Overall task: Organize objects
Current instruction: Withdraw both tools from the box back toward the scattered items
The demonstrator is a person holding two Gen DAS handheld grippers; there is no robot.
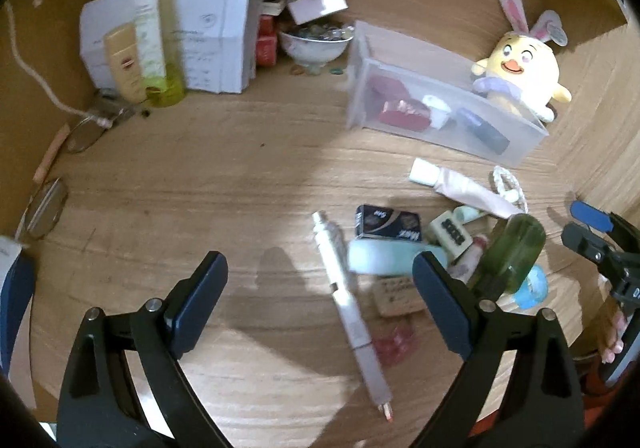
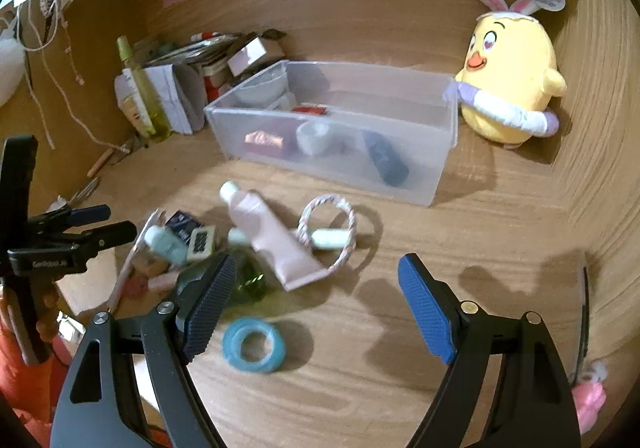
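A clear plastic bin holds a red packet, a white cap and a dark blue item. In front of it lies a loose pile: a pink tube, a rope ring, a green bottle, a blue tape roll, a dark box and a white pen. My left gripper is open and empty above the desk, left of the pile. My right gripper is open and empty above the tape roll and tube.
A yellow plush chick stands right of the bin. Boxes, bottles and a bowl crowd the back left corner. Glasses and a cord lie at the left wall. Wooden walls enclose the desk at back and right.
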